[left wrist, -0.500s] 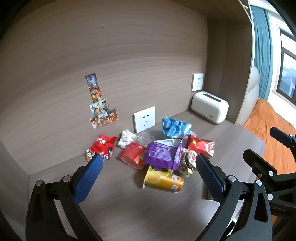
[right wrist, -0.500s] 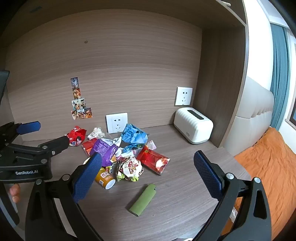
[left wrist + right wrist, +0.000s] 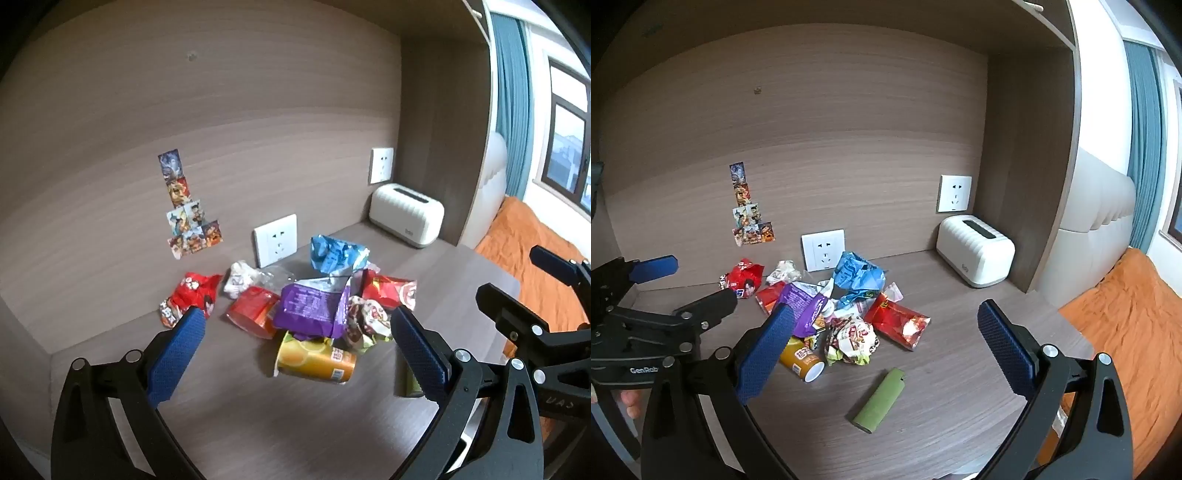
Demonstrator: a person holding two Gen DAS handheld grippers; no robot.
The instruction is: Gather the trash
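Observation:
A heap of trash lies on the wooden desk: a purple wrapper (image 3: 314,306) (image 3: 805,306), a blue wrapper (image 3: 336,253) (image 3: 858,275), red wrappers (image 3: 391,291) (image 3: 899,321), an orange cup on its side (image 3: 316,360) (image 3: 803,360), a crumpled printed wrapper (image 3: 855,339) and a red packet at the left (image 3: 192,295) (image 3: 742,278). A green tube (image 3: 881,400) lies apart in front. My left gripper (image 3: 295,354) is open and empty, just short of the cup. My right gripper (image 3: 886,354) is open and empty above the green tube. The left gripper also shows in the right wrist view (image 3: 679,291).
A white toaster-like box (image 3: 406,216) (image 3: 977,256) stands at the back right corner. Wall sockets (image 3: 275,240) (image 3: 823,249) and stickers (image 3: 188,214) are on the back panel. An orange bed cover (image 3: 1126,321) lies beyond the desk's right edge.
Both grippers have shifted very slightly; the heap and the green tube lie as before. Nothing was taken hold of.

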